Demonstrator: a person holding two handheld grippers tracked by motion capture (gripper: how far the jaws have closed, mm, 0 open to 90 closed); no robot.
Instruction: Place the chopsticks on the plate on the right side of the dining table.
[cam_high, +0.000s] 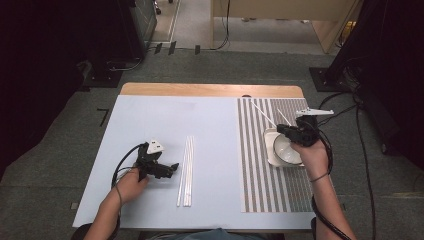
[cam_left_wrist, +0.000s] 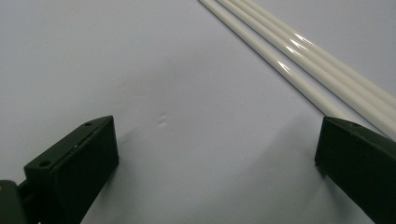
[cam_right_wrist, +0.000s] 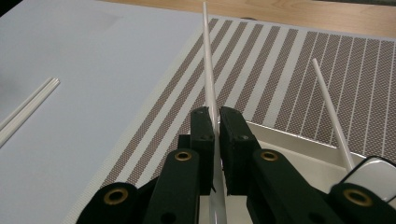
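Pale blue bench (cam_high: 150, 125) carries a striped mat (cam_high: 255, 165). Right tool (cam_right_wrist: 215, 122) pinches one white stick (cam_right_wrist: 208, 70) above the white dish (cam_high: 272, 155). Left tool (cam_left_wrist: 215, 154) rests spread, three white sticks (cam_left_wrist: 299, 60) just beside its right jaw.

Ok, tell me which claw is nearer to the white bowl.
Right. The right claw hovers at the bowl's far rim, shut on a white stick. The left claw sits across the table, open beside the loose sticks.
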